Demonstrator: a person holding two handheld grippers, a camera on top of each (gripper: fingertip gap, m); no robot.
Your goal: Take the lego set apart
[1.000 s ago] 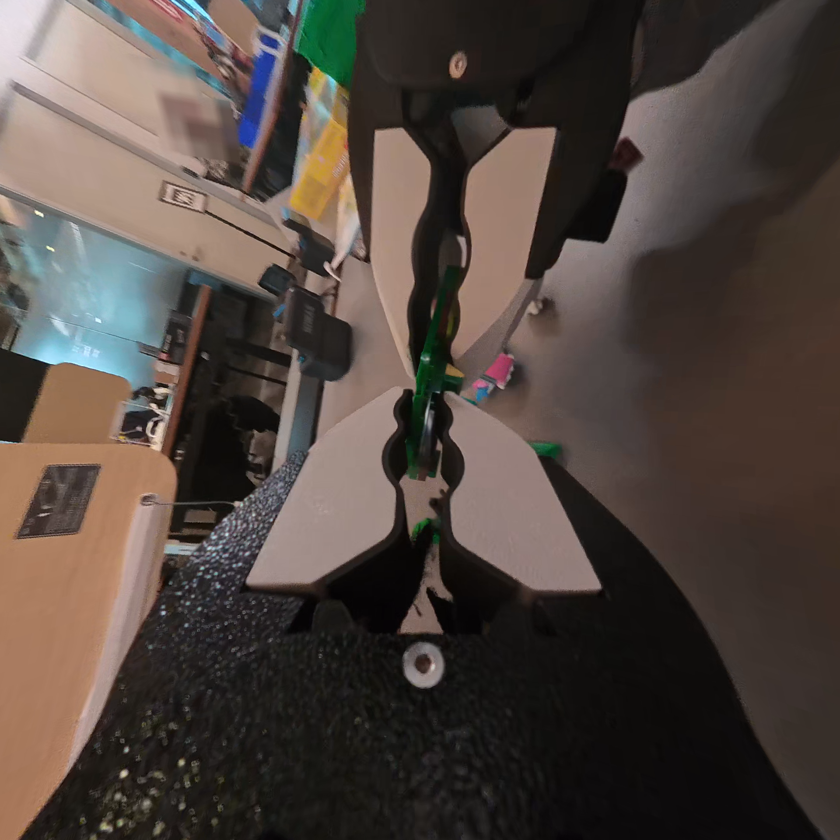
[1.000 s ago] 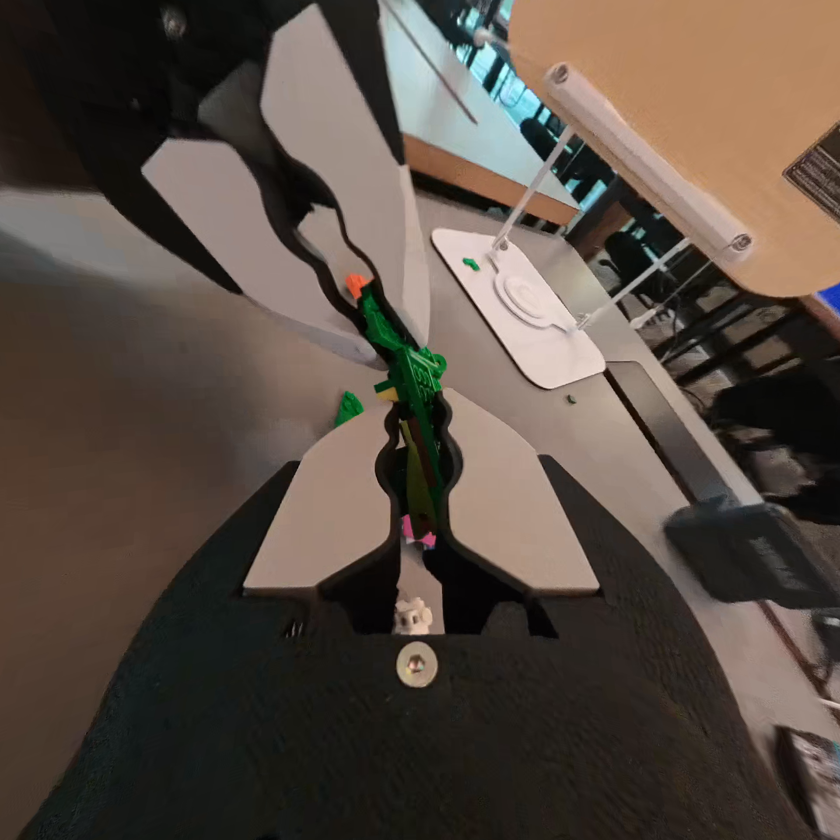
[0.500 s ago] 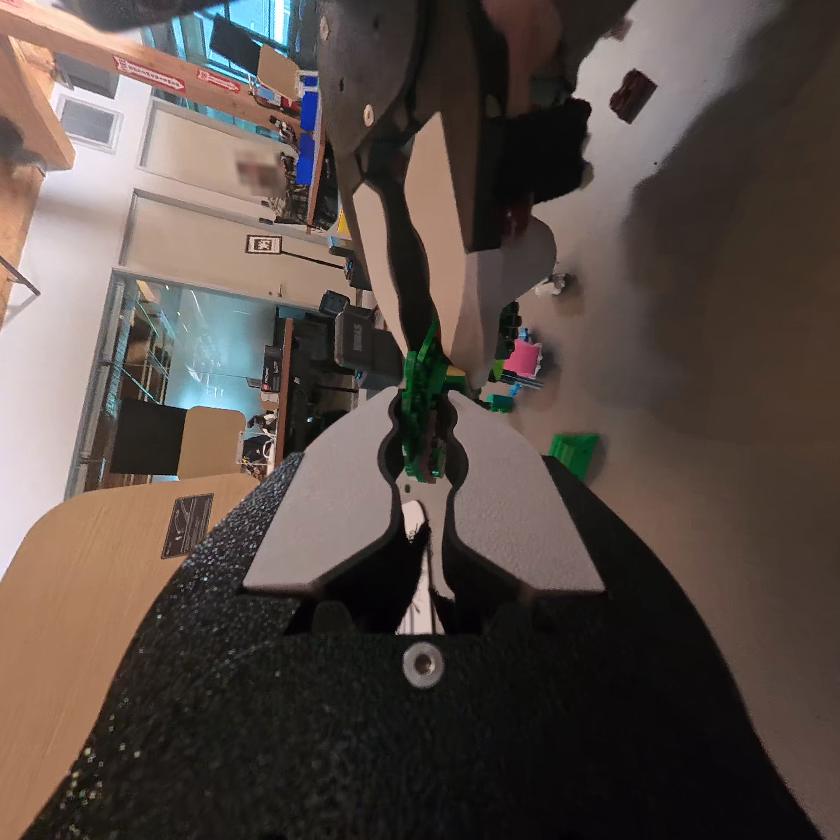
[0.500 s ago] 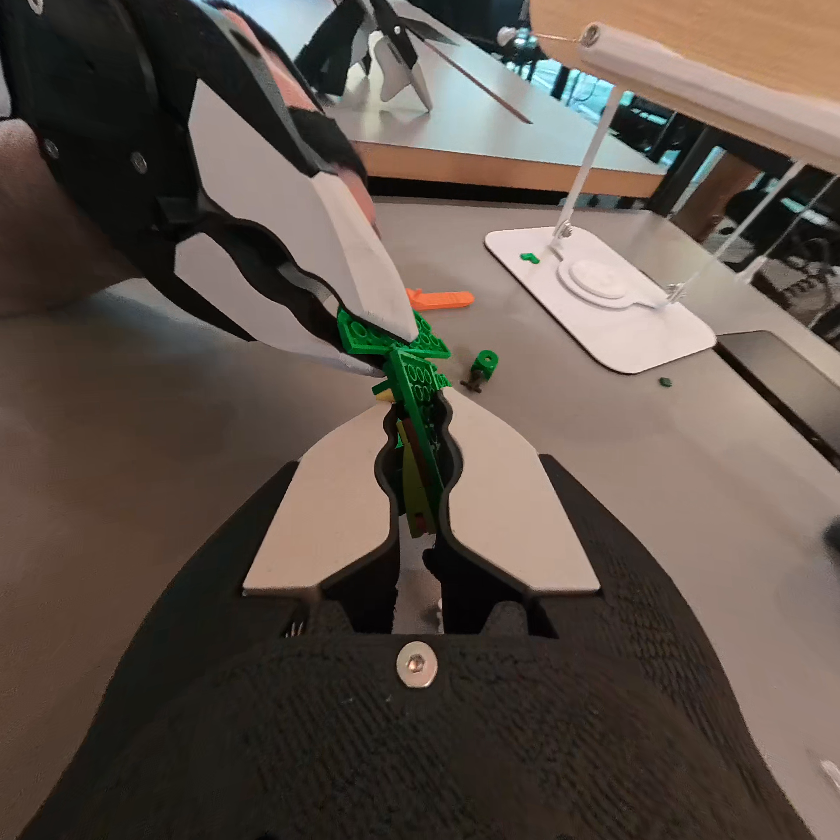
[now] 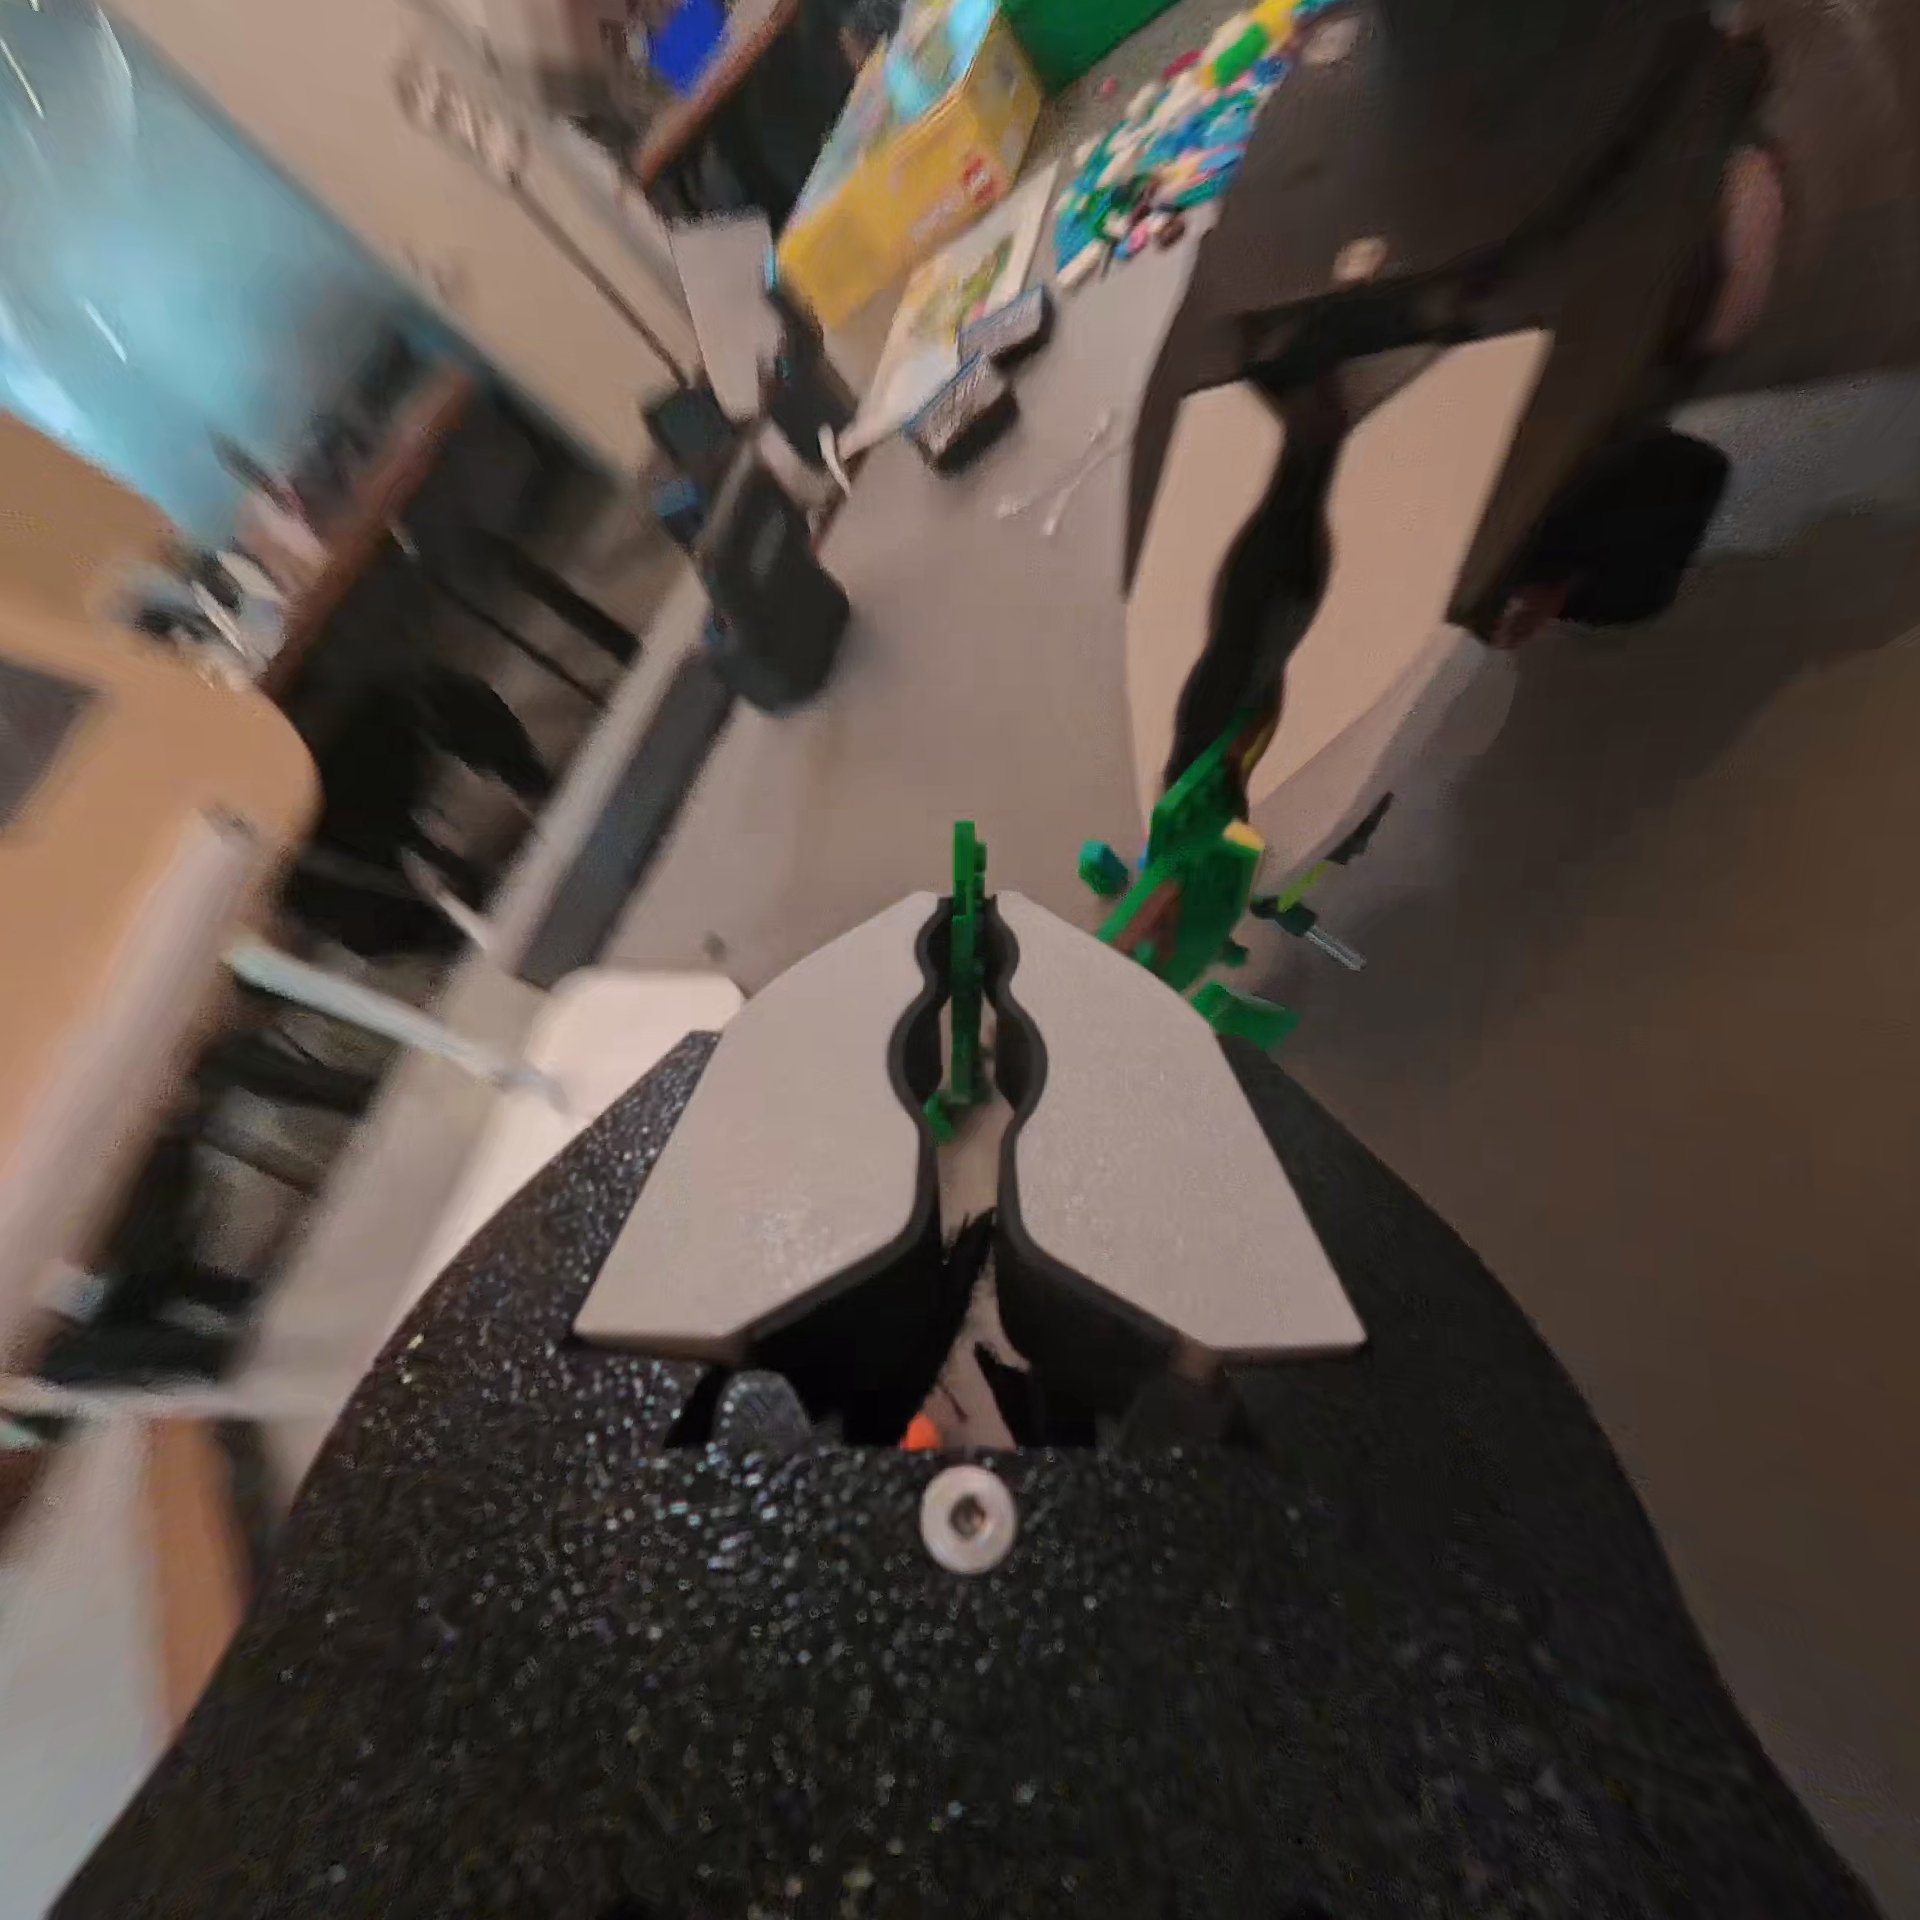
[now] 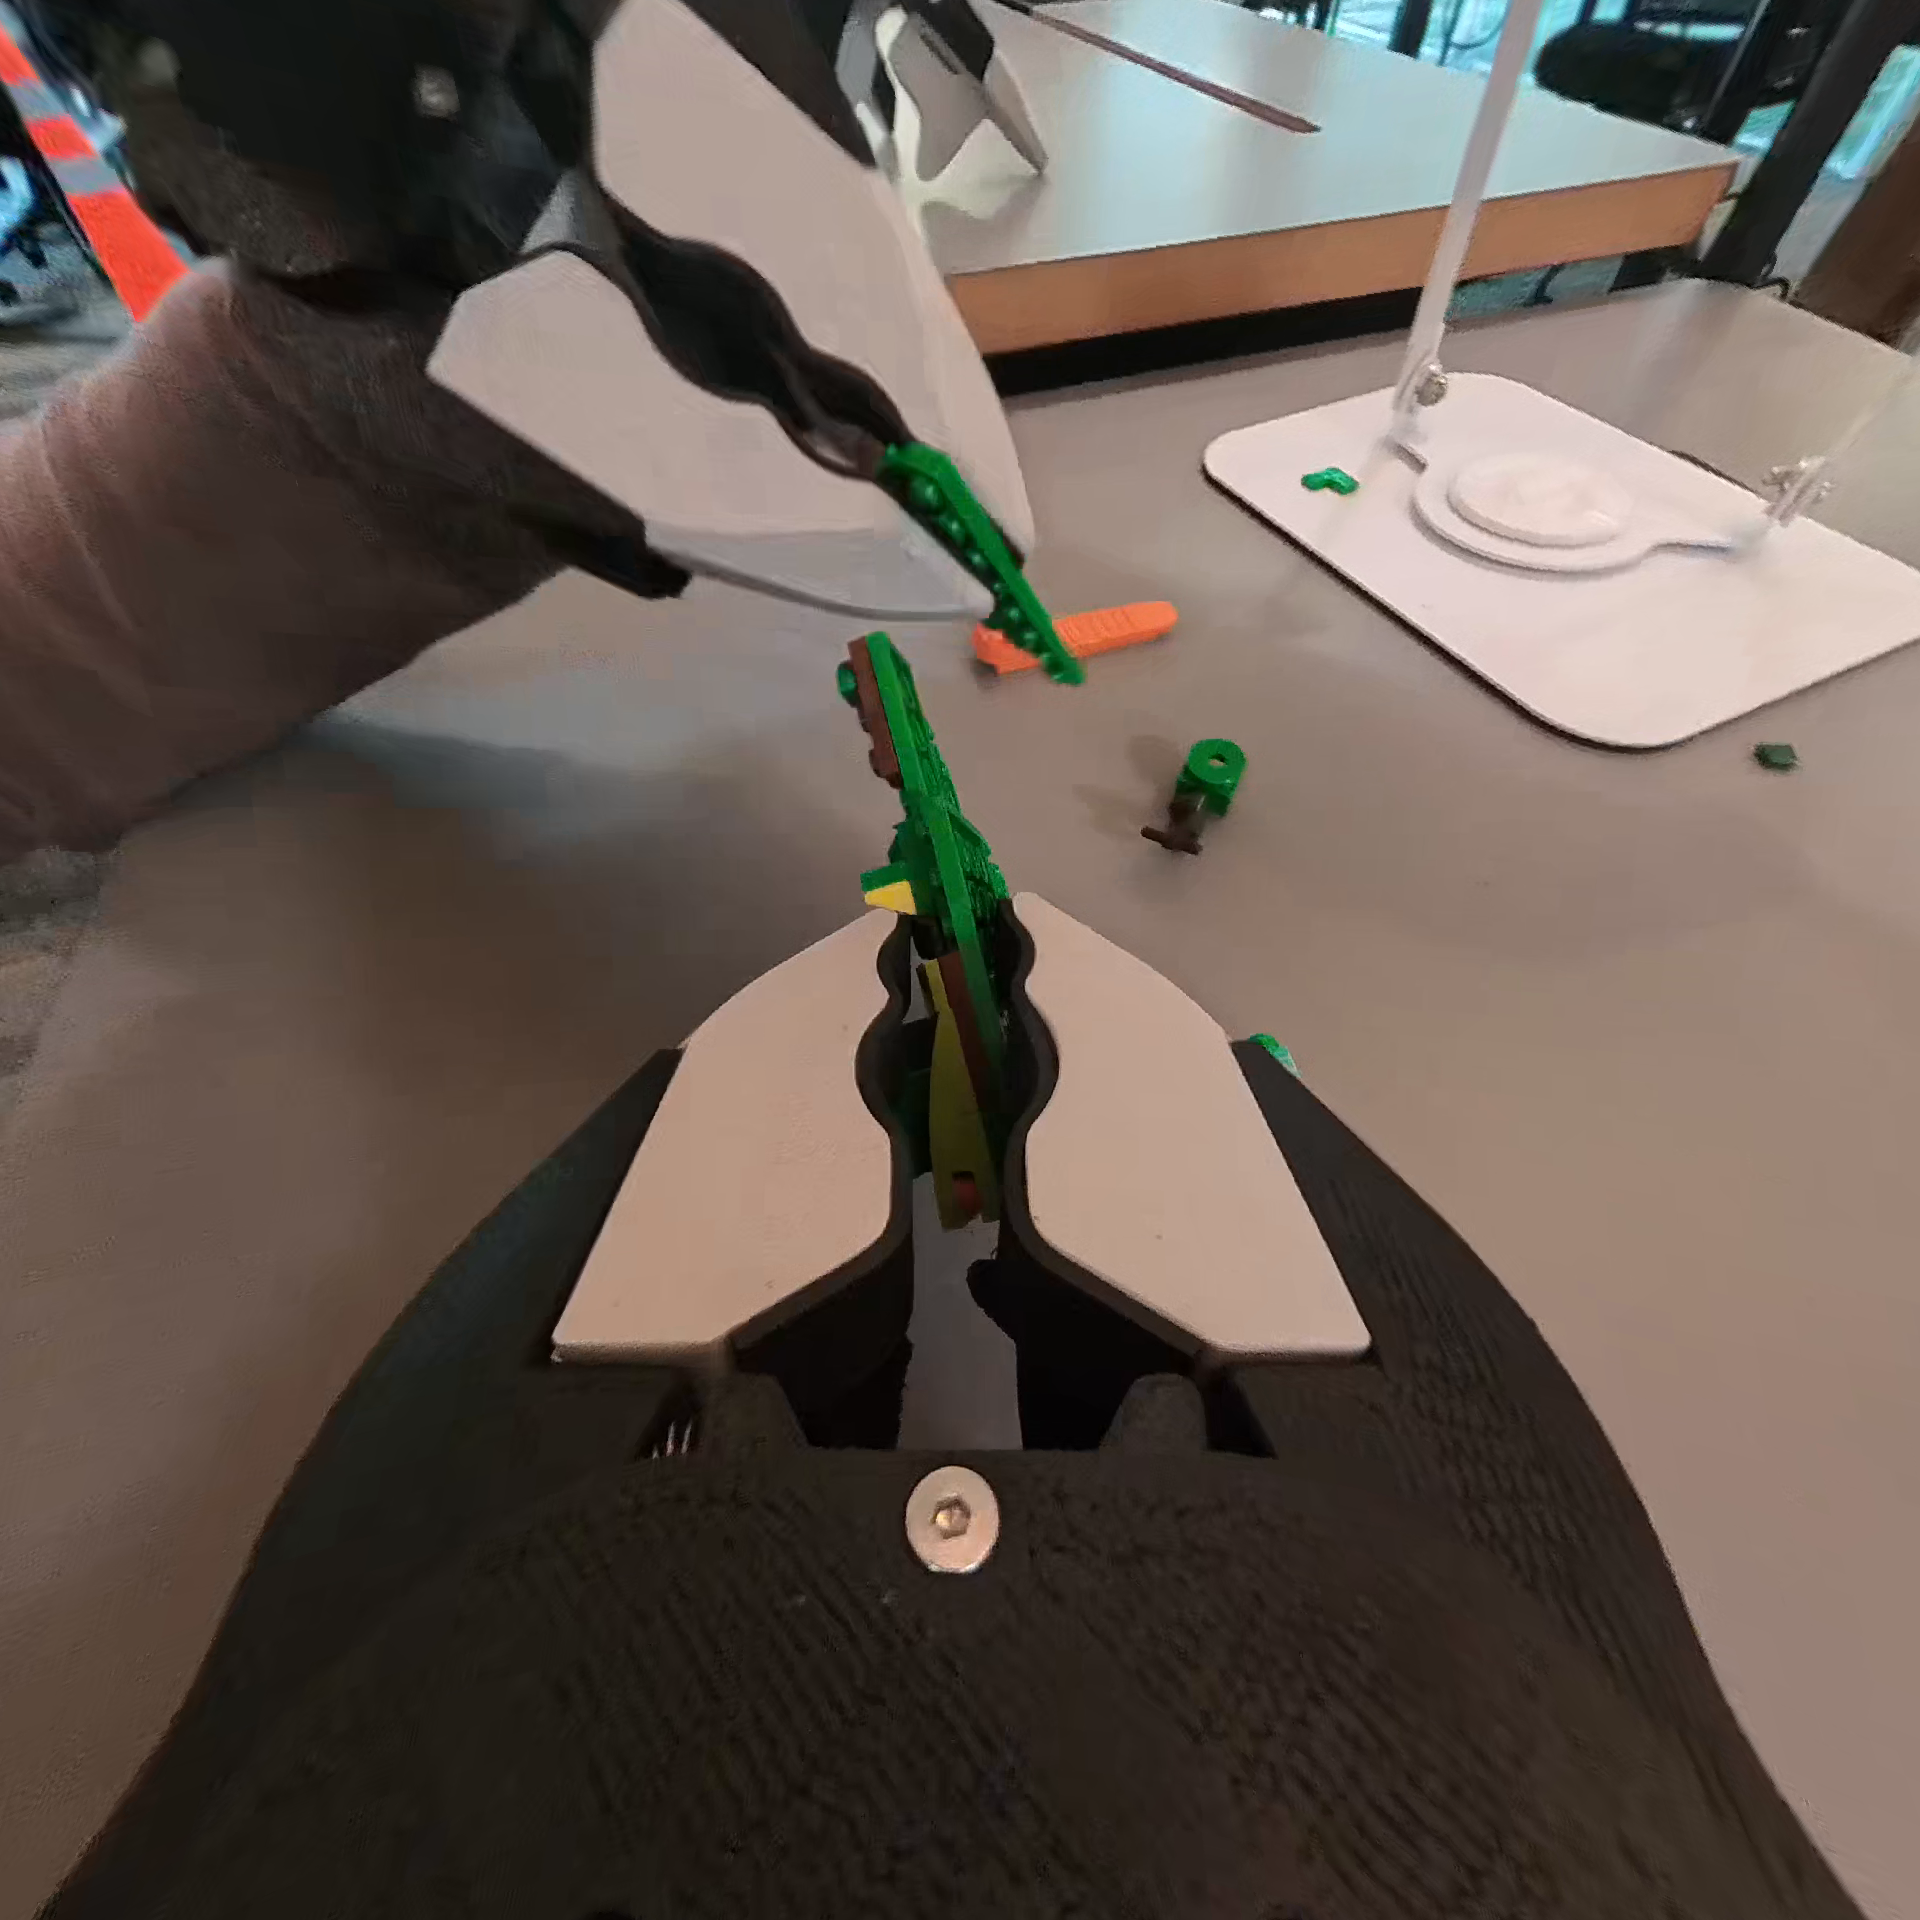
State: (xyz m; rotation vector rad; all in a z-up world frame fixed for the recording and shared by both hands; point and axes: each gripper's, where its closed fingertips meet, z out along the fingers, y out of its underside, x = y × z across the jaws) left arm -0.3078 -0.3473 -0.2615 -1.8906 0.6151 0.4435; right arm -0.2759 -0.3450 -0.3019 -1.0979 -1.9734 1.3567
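Observation:
My left gripper (image 5: 966, 914) is shut on a thin green plate (image 5: 966, 966) held edge-on; it also shows in the right wrist view (image 6: 982, 566), gripped by the left gripper (image 6: 935, 520) at upper left. My right gripper (image 6: 951, 920) is shut on the rest of the lego set (image 6: 935, 831), a green, brown and yellow assembly sticking forward from the jaws. The plate and the assembly are apart, with a small gap between them. In the left wrist view the right gripper (image 5: 1247, 748) holds the assembly (image 5: 1184, 883) to the upper right.
An orange brick separator (image 6: 1101, 629), a small green-and-brown piece (image 6: 1200, 784) and green bits lie on the grey table (image 6: 1455, 987). A white stand base (image 6: 1621, 592) is at right. Lego boxes (image 5: 914, 156) and loose bricks (image 5: 1153, 177) lie at the far end.
The green plate has come off the assembly. The two grippers have moved apart, the left one carrying the plate away up and to the left of the right one.

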